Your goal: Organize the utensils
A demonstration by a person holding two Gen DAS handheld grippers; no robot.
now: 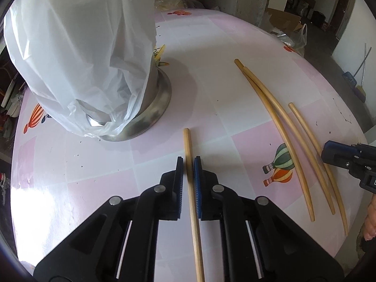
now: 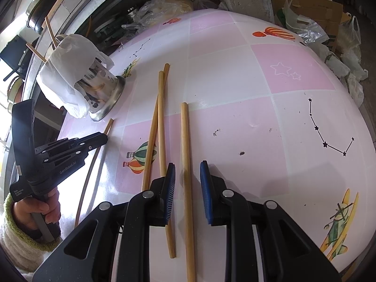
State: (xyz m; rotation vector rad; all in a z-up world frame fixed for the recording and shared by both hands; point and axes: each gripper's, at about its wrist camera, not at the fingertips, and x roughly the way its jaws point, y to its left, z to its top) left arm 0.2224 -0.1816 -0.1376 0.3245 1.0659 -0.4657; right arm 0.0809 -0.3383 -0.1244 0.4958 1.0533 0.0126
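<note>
My left gripper is shut on a wooden chopstick that lies on the pink checked table. Just ahead and to the left stands a perforated metal utensil holder, draped with a white plastic bag. Three more chopsticks lie to the right. In the right wrist view, my right gripper stands open astride one of them, and neither pad touches it. Its left finger sits over a second chopstick. The left gripper also shows there, near the holder.
Plastic bags and cardboard boxes crowd the floor beyond the table's far edge. A metal pot sits on a ledge at the upper left. A hand in a fleecy sleeve grips the left tool's handle.
</note>
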